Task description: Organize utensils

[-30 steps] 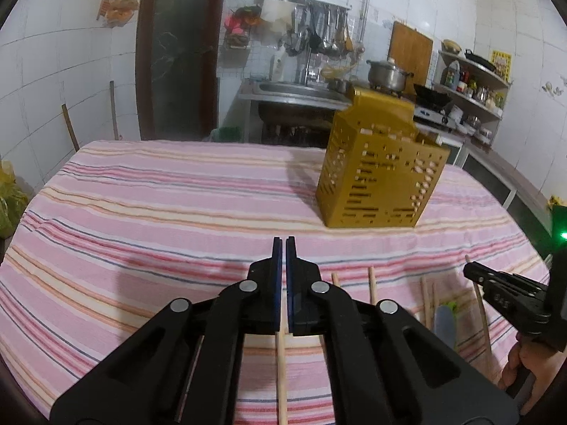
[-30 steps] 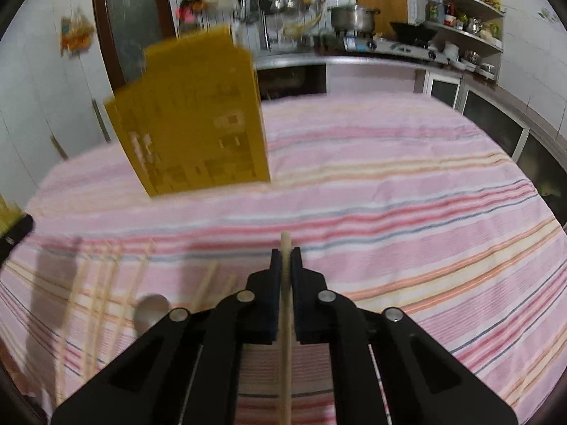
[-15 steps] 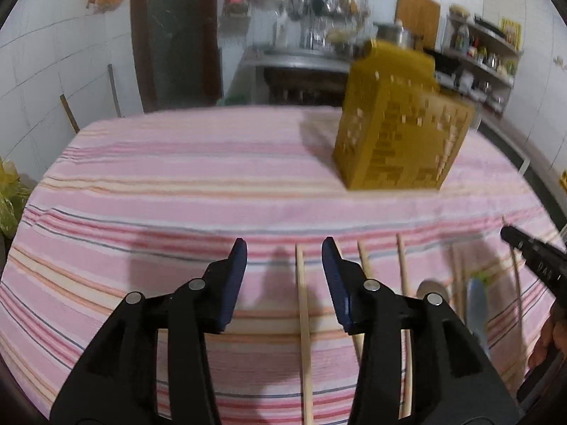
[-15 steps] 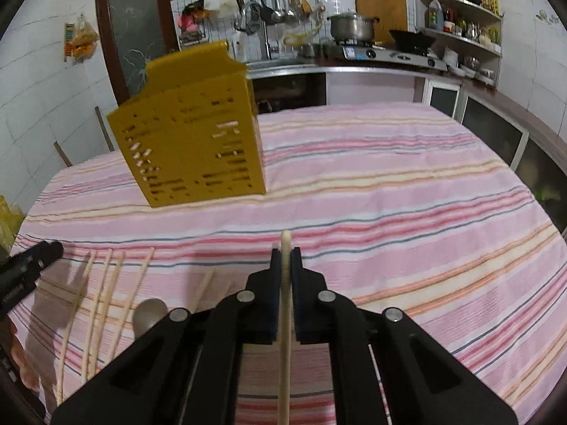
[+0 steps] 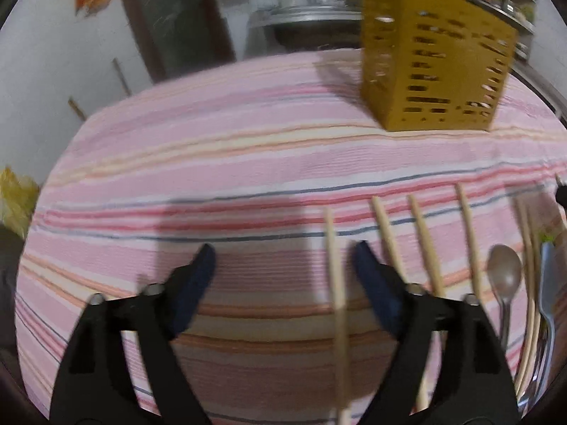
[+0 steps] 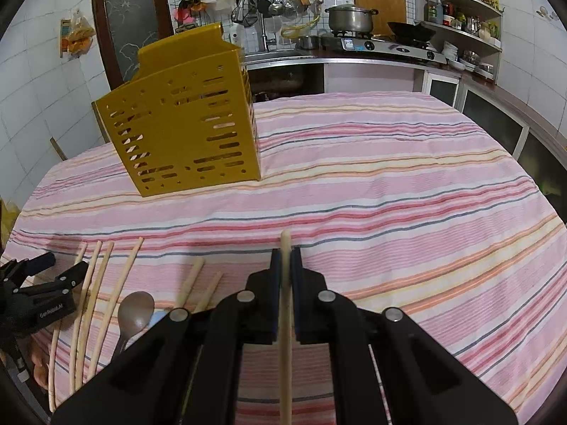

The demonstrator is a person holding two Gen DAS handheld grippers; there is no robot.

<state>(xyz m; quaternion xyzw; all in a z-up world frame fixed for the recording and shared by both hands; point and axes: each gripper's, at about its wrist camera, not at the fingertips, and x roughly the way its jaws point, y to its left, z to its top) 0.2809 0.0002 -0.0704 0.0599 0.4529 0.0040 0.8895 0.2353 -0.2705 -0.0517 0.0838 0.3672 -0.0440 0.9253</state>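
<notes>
My left gripper [image 5: 283, 258] is wide open and empty, low over the striped tablecloth [image 5: 219, 163]. A wooden chopstick [image 5: 335, 283] lies between its fingers near the right one. More chopsticks [image 5: 425, 244], a metal spoon [image 5: 503, 276] and a fork [image 5: 547, 283] lie to its right. The yellow slotted utensil holder [image 5: 432, 71] stands at the far right. My right gripper [image 6: 285, 255] is shut on a wooden chopstick [image 6: 285, 304] held above the cloth. The holder [image 6: 184, 124] stands far left of it. The left gripper [image 6: 42, 294] shows at that view's left edge.
Loose chopsticks [image 6: 95, 301] and the spoon [image 6: 136, 310] lie at the near left in the right wrist view. A kitchen counter with a pot [image 6: 349, 17], stove and shelves runs behind the table. A yellow bag [image 5: 16, 194] sits off the table's left edge.
My left gripper opened wide, released its chopstick onto the cloth and shifted left and down. My right gripper kept its chopstick and steadied, with the holder now nearer.
</notes>
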